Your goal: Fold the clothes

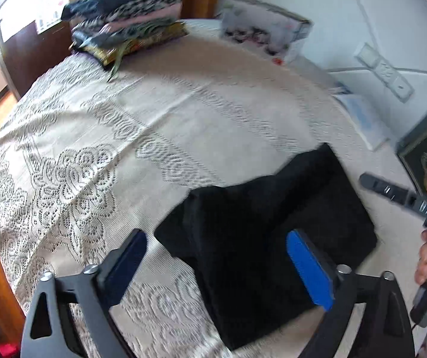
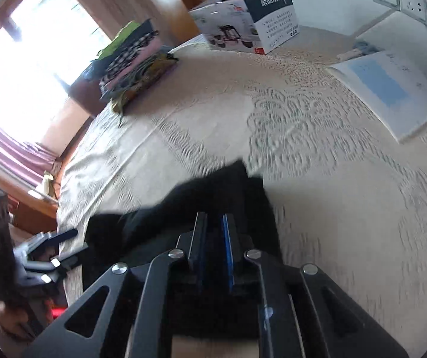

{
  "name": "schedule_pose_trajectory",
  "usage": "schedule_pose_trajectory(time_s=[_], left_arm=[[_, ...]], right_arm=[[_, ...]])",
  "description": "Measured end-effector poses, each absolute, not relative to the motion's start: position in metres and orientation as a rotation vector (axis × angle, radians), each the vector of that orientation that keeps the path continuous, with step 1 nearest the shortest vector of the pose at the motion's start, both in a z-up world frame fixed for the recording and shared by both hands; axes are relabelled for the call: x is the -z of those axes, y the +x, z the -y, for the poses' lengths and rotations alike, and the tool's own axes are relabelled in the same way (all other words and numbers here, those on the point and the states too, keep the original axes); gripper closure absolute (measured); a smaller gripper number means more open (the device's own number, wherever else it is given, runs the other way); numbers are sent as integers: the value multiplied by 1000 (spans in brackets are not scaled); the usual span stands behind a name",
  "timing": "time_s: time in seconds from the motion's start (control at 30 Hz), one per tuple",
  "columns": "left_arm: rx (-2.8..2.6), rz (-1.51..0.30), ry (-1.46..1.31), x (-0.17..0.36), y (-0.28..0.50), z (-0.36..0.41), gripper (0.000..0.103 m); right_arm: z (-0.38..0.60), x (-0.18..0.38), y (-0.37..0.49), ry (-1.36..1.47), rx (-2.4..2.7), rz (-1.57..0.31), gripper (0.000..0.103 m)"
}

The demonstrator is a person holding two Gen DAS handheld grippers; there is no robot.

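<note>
A black garment is lying folded into a thick rectangular bundle near the front edge of a table covered by a cream lace tablecloth. In the left wrist view, the left gripper is hovering just above the bundle's near left part with its blue pads spread wide and nothing pressed between them. In the right wrist view, the right gripper is showing its two pads nearly together, with only a thin gap; the dark cloth is lying directly beyond and beneath the tips, but I cannot tell whether any fabric is pinched (motion blur hides the contact).

The garment is looking soft, limp and light, with a matte, slightly fuzzy surface that is unlikely to slip. Judging from its shape, it will sag and unfold if lifted by one corner, so taking hold at two opposite edges, or along a folded edge through all layers, seems wisest.

At the far left of the table, a stack of folded clothes in green, dark, zebra-patterned and pink fabrics is resting well apart from the black bundle. A printed cardboard box is standing closed at the far side, so its contents are hidden. A white booklet is lying at the far right.
</note>
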State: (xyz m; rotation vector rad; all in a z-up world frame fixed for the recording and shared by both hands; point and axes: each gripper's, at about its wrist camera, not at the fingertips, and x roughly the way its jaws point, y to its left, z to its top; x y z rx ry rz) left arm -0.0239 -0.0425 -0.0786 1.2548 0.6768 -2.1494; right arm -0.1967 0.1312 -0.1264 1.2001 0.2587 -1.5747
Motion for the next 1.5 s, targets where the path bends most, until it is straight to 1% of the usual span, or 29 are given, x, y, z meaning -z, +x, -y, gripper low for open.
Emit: schedule_pose_trajectory(time_s=[0.13, 0.23, 0.3, 0.33, 0.4, 0.43, 0.47, 0.5, 0.57, 0.77, 0.93, 1.0, 1.03, 1.07, 1.1, 1.13, 1.23, 1.27, 1.3, 1.33, 1.37, 1.4, 1.43, 1.5], left_arm=[[2184, -619, 1306, 85, -25, 22, 0], [2164, -654, 1370, 107, -26, 14, 0], [2159, -716, 1368, 113, -22, 14, 0], [2157, -748, 1366, 116, -20, 14, 0], [2163, -820, 1299, 108, -7, 21, 0], [2165, -855, 1264, 103, -1, 25, 0], [2163, -853, 1241, 99, 2, 29, 0], [2158, -842, 1220, 96, 4, 34, 0], [2135, -865, 1194, 95, 5, 42, 0], [2071, -964, 1235, 130, -8, 55, 0], [2053, -876, 1254, 135, -22, 49, 0], [2058, -879, 1254, 135, -24, 45, 4], [2061, -882, 1253, 135, -25, 42, 5], [2062, -872, 1255, 135, -24, 40, 8], [2062, -867, 1261, 134, -25, 39, 11], [2063, -862, 1266, 134, -27, 39, 11], [2057, -856, 1281, 133, -30, 38, 12], [2058, -863, 1283, 132, -29, 38, 16], [2066, -885, 1275, 131, -29, 37, 27], [2079, -898, 1274, 130, -30, 36, 31], [2093, -910, 1273, 129, -32, 34, 37], [2098, -906, 1269, 129, -32, 32, 37], [2099, -904, 1268, 129, -32, 32, 37], [2108, -899, 1263, 129, -33, 32, 37]], right_arm=[[-155, 137, -182, 1239, 1559, -298, 92], [-162, 152, -176, 1288, 1563, -356, 92], [-166, 158, -176, 1303, 1565, -381, 90], [-168, 158, -177, 1302, 1567, -382, 86], [-170, 153, -178, 1273, 1573, -372, 69], [-170, 149, -180, 1252, 1591, -373, 39], [-169, 144, -182, 1229, 1616, -377, 7], [-169, 141, -184, 1207, 1634, -378, 0], [-166, 138, -191, 1197, 1641, -366, 0], [-157, 145, -213, 1220, 1630, -331, 0], [-149, 155, -216, 1234, 1619, -326, 0], [-144, 160, -216, 1241, 1618, -333, 0], [-142, 162, -216, 1244, 1617, -335, 3], [-140, 165, -216, 1249, 1615, -340, 13], [-137, 169, -216, 1255, 1612, -347, 18], [-134, 172, -216, 1261, 1609, -353, 25], [-129, 177, -209, 1225, 1630, -378, 25], [-128, 177, -206, 1222, 1637, -389, 25], [-127, 177, -205, 1225, 1643, -397, 24], [-126, 177, -203, 1229, 1634, -402, 28], [-126, 177, -201, 1234, 1618, -405, 45], [-127, 177, -199, 1244, 1588, -400, 60], [-127, 178, -196, 1246, 1573, -408, 66], [-126, 179, -191, 1236, 1570, -442, 70]])
